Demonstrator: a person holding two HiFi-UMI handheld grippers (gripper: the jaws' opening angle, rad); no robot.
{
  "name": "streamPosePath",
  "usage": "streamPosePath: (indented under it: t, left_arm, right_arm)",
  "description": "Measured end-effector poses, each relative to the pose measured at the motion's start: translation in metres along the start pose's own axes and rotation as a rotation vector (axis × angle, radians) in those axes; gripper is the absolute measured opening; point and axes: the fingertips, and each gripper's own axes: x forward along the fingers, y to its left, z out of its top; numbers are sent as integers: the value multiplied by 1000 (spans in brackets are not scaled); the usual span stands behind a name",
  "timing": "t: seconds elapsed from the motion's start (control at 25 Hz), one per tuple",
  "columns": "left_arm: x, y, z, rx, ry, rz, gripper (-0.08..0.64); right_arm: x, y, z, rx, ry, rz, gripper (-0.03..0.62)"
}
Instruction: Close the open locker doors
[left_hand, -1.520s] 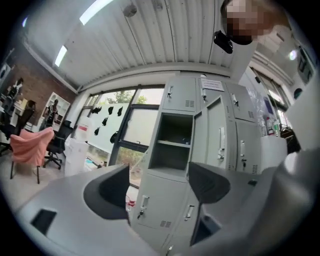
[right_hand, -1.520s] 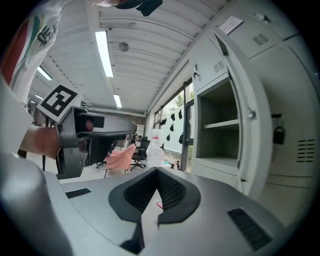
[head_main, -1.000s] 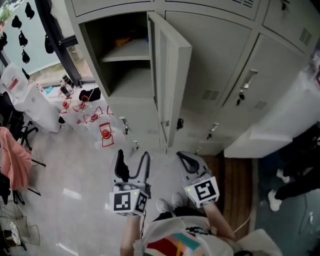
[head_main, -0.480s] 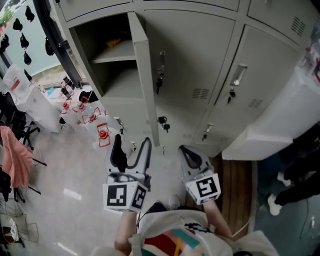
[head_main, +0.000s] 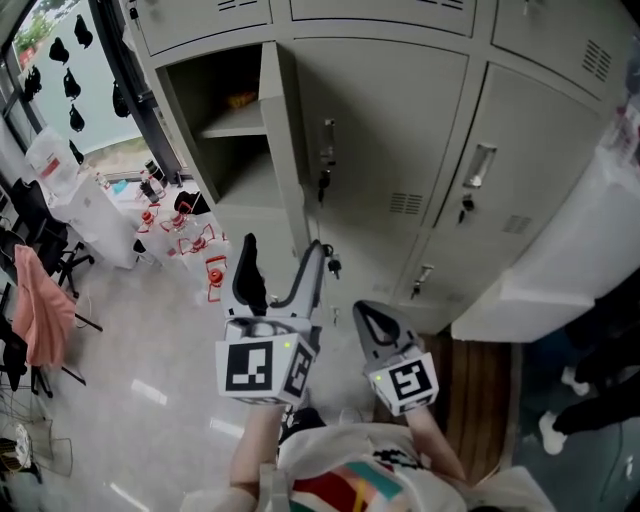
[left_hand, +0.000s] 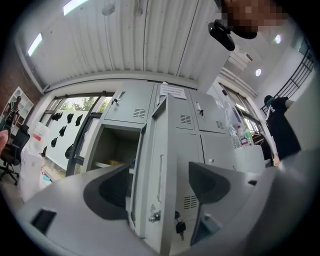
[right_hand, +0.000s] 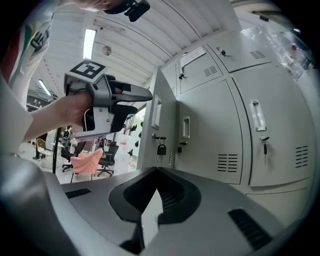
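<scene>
In the head view one grey locker door (head_main: 276, 130) stands open, edge-on to me, beside its open compartment (head_main: 225, 120) with a shelf inside. My left gripper (head_main: 283, 245) is open and raised just in front of the door's lower edge. In the left gripper view the open door (left_hand: 162, 165) shows between the spread fingers (left_hand: 112, 187) of that gripper (left_hand: 159, 172), apart from them. My right gripper (head_main: 363, 310) is lower and to the right, shut on nothing. Seen in its own view, the right gripper (right_hand: 152, 175) has its jaws together, facing the closed doors (right_hand: 240, 130).
Keys hang from several locks (head_main: 333, 265). A white box (head_main: 560, 250) stands against the lockers at right, above a wooden platform (head_main: 478, 370). Red-and-white items (head_main: 190, 240), chairs and a pink cloth (head_main: 38, 305) are on the floor at left. Another person's legs (head_main: 600, 370) show at far right.
The left gripper has risen and moved forward toward the open door's lower edge. The door now shows edge-on instead of its inner face. The right gripper stays low.
</scene>
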Motion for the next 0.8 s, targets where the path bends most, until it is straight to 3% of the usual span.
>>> streamPosePath:
  t: [0.2, 0.8]
  left_arm:
    - [6, 15, -9, 32, 42, 34, 348]
    - [2, 48, -7, 29, 37, 26, 348]
  right_arm:
    - [8, 6, -2, 7, -1, 27, 6]
    - [39, 23, -15, 20, 36, 65, 6]
